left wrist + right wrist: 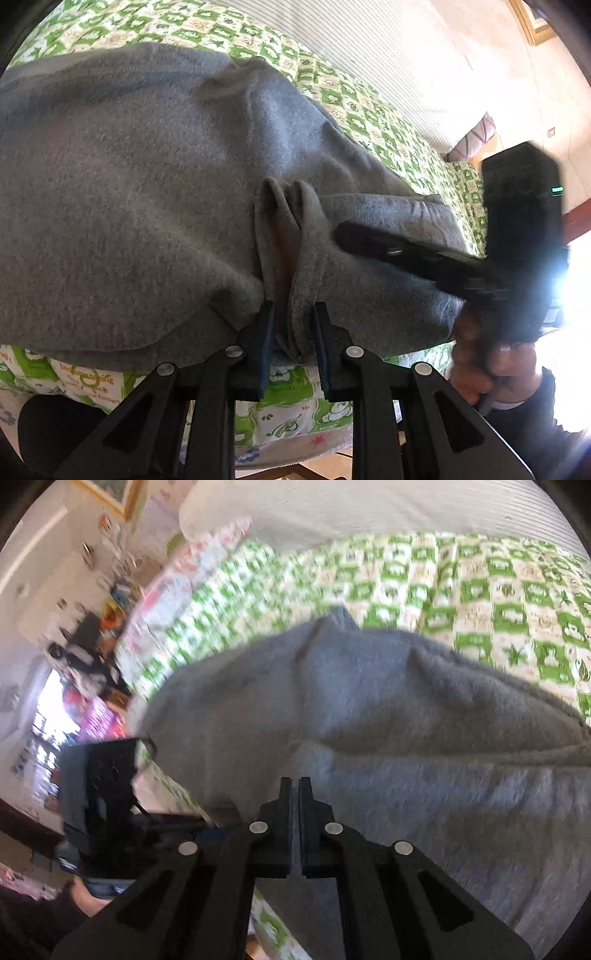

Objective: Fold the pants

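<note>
On one green-checked bed, two grippers pinch one grey pants: left gripper firmly, right gripper seemingly.

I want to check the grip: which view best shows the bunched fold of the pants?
The left wrist view: the bunched fold of the grey pants sits sharp between the left gripper fingers. The right wrist view shows only blurred grey cloth.

We see bright daylight blowing out a window at one edge, motion blur in the right wrist view, and curved, dark fisheye corners.
</note>
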`<act>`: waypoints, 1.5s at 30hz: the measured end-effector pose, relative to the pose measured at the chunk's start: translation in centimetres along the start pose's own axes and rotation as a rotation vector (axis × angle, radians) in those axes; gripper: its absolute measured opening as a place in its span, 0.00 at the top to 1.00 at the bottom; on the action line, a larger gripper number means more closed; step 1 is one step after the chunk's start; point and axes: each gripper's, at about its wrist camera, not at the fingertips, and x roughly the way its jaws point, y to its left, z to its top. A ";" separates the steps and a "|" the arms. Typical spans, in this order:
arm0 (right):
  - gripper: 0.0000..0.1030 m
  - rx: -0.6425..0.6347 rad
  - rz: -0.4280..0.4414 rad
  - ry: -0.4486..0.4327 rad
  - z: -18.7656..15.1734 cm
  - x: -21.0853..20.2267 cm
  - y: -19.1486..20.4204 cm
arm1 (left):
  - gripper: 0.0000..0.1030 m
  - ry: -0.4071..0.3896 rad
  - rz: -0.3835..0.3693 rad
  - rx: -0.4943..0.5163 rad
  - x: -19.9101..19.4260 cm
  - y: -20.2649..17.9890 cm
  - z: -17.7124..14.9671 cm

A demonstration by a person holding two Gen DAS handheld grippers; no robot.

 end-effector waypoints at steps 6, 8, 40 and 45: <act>0.98 0.108 0.029 -0.023 0.2 1.1 -2.2 | 0.79 -0.028 -0.024 -0.040 -2.2 0.9 -0.7; 0.96 0.082 0.024 -0.034 0.4 0.5 -1.2 | 0.81 -0.053 -0.011 -0.053 -3.2 1.3 -1.0; 0.56 -0.191 0.055 0.024 6.7 4.7 10.7 | 0.64 -0.426 0.051 -0.487 -16.2 12.9 -6.4; 0.54 -0.220 0.063 0.038 7.4 5.5 11.8 | 0.60 -0.447 0.054 -0.522 -17.0 14.2 -6.8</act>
